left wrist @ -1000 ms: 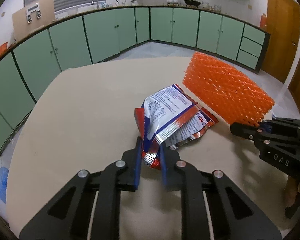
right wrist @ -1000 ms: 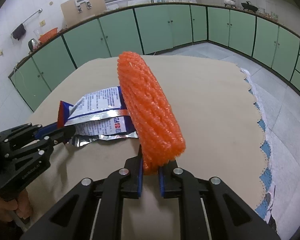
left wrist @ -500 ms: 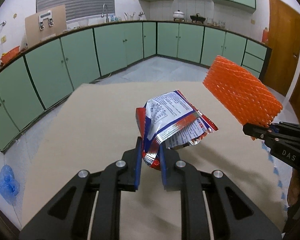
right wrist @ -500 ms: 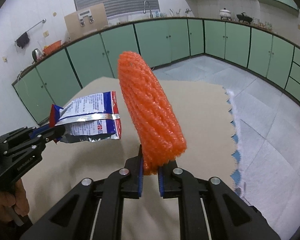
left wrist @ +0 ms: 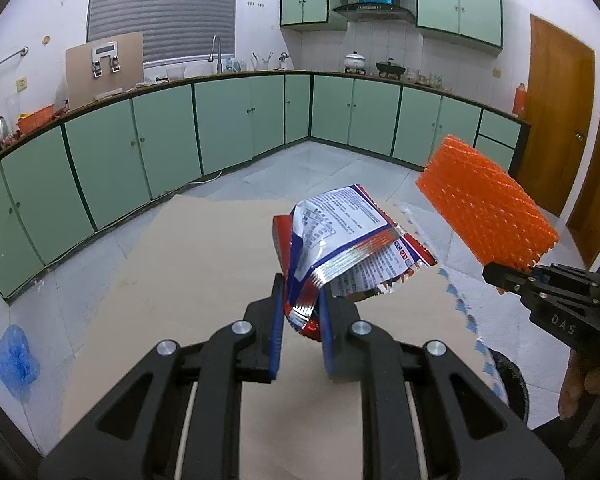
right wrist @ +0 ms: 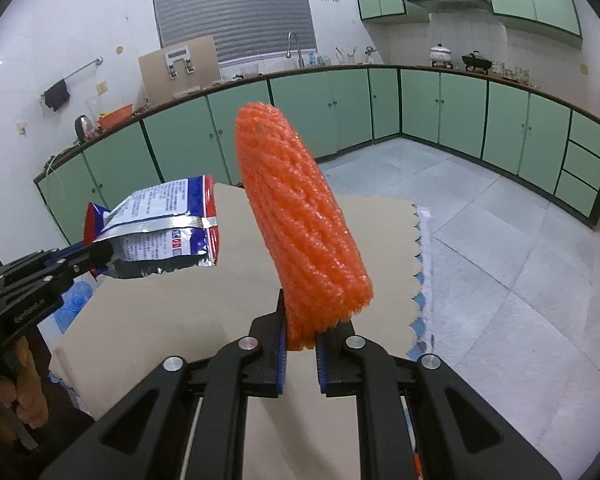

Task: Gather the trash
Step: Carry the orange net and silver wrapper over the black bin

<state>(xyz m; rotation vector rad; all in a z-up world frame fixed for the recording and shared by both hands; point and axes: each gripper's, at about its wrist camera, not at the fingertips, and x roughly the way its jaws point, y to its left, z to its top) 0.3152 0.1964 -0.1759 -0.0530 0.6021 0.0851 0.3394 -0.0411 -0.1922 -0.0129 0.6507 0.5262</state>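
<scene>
Green cabinets [left wrist: 168, 136] line white-tiled walls (shuttered window [right wrist: 232, 8] above sink); grey floor [right wrist: 500, 240].

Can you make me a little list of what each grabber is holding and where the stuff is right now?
left gripper: shut on crumpled red, white and blue foil snack wrapper
right gripper: shut on orange foam net sleeve
snack wrapper: held up off the table, pinched by one end
orange sleeve: held up off the table, sticking upward from the jaws
beige table: below both items
blue plastic bag: on the floor, left of the table
room: kitchen with green cabinets
</scene>
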